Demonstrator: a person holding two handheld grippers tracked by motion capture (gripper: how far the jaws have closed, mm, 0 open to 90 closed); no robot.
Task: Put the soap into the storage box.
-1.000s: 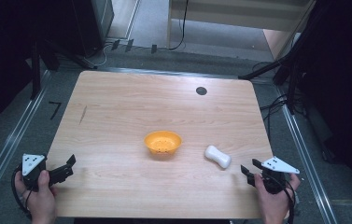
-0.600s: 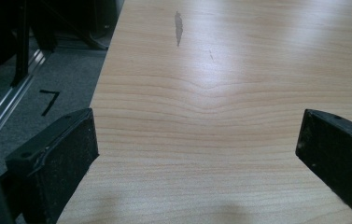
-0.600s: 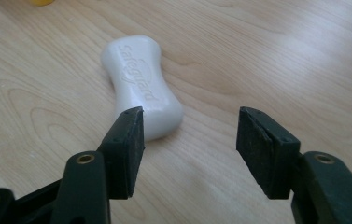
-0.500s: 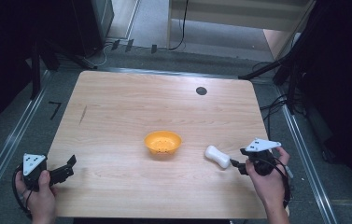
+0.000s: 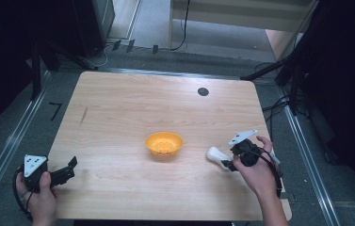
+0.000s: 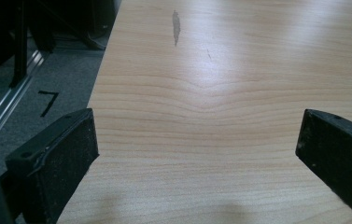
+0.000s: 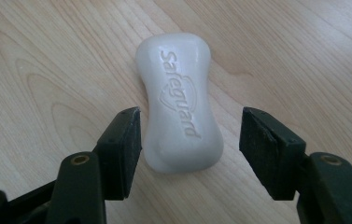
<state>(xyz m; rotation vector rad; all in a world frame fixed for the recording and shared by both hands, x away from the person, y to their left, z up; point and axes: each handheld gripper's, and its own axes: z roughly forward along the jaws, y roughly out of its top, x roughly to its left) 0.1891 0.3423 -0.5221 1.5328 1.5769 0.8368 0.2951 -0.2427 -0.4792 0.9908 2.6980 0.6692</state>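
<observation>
Right gripper (image 7: 190,140): I am watching its two black jaws straddling the near end of the white, waisted bar of soap (image 7: 180,100), which is lying flat on the pale wooden table (image 7: 304,56) with its embossed "Safeguard" lettering facing up. The jaws have just been opening a little; the left pad is sitting right against the soap's side, so close that I cannot tell whether it touches, while the right pad is standing clear with bare wood showing in the gap. The soap is resting on the table, not gripped. In the high view the right gripper (image 5: 229,162) is coming in from the table's right front, and the bar of soap (image 5: 216,155) is poking out leftward from between its jaws.

Left gripper (image 6: 197,154): its jaws are standing wide apart over bare wood, with nothing between them. In the high view I am seeing the left gripper (image 5: 71,167) sitting at the front left corner of the table (image 5: 133,108), well apart from the soap.

Outward from there, a small round orange plastic bowl (image 5: 165,143) is sitting near the table's middle, to the left of the soap and clear of it. A small dark round disc (image 5: 203,91) is lying near the far edge.
</observation>
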